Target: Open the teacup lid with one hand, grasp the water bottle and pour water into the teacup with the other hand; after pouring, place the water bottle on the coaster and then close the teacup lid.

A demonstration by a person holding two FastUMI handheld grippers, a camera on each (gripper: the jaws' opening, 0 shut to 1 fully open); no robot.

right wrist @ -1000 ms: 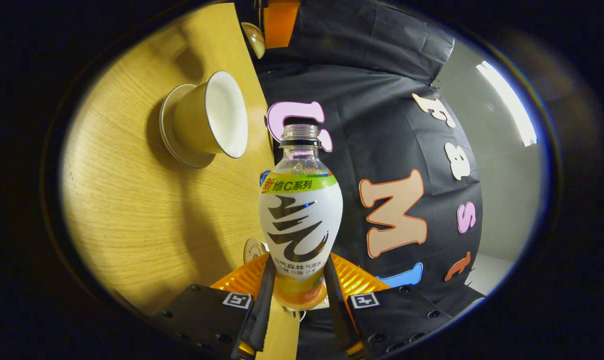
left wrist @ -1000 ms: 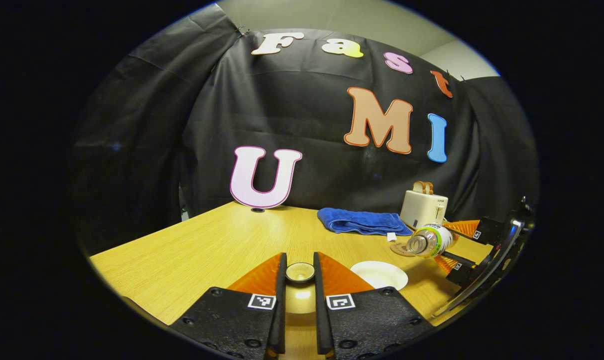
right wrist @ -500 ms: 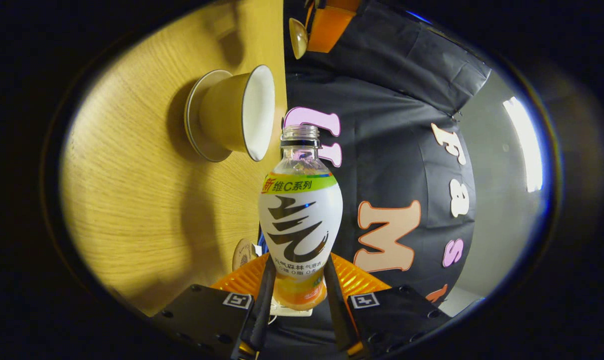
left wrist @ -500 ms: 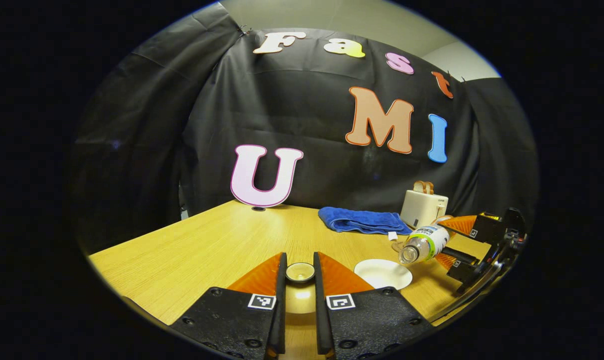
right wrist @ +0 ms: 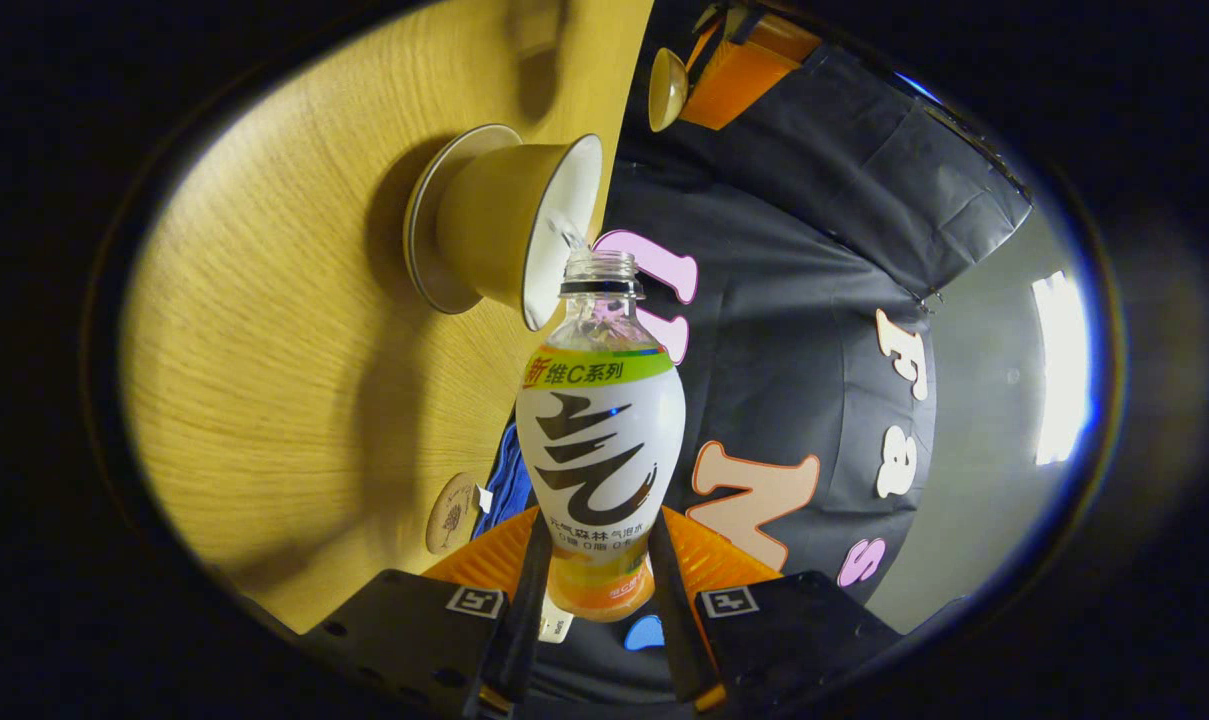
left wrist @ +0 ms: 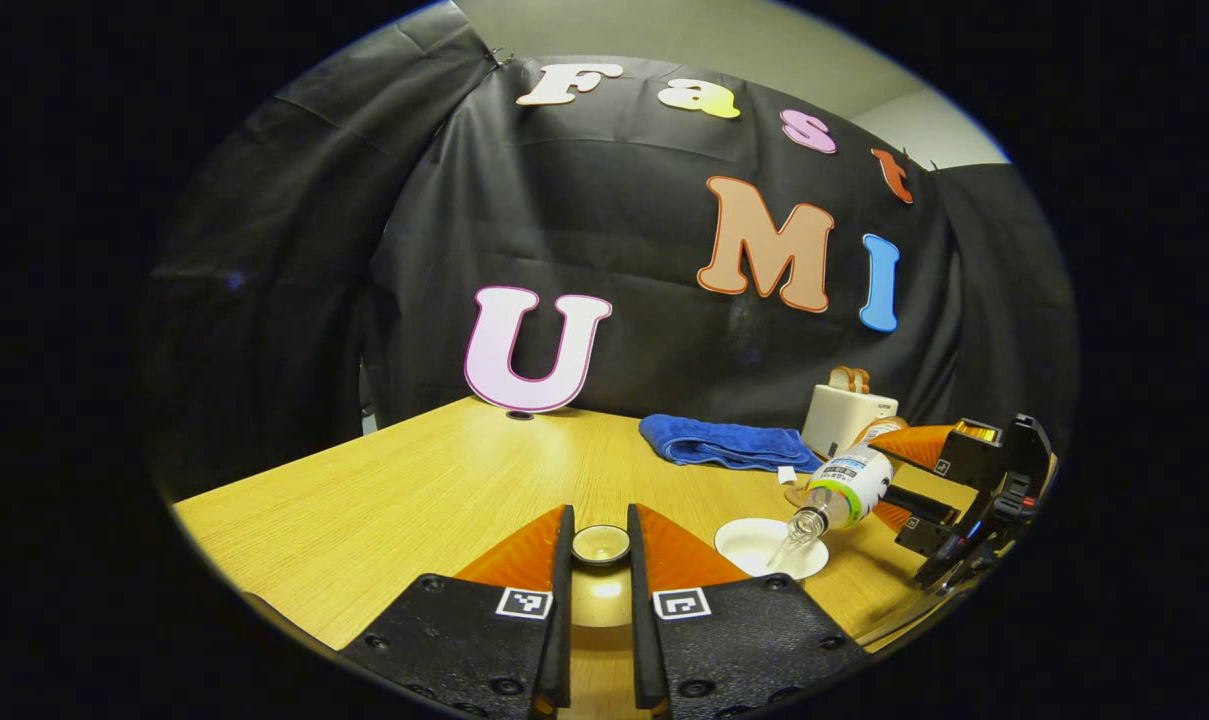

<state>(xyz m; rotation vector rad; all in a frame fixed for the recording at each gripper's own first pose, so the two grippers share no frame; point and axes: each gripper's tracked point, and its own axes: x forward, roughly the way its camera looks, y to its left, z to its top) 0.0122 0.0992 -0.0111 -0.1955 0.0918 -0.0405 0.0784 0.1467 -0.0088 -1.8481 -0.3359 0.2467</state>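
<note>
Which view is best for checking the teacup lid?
Left gripper view: the teacup lid sits close up, clamped between the left gripper fingers. In the right gripper view the lid is small and distant at the top edge, seen edge-on beyond the teacup.

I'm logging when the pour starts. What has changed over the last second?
The right gripper tipped the water bottle further, mouth down over the teacup; water now streams in. The left gripper still holds the lid aside.

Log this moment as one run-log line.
phase: pouring | right gripper: shut on water bottle, tipped, stream entering teacup | left gripper: shut on teacup lid, held aside | coaster: unused
</note>
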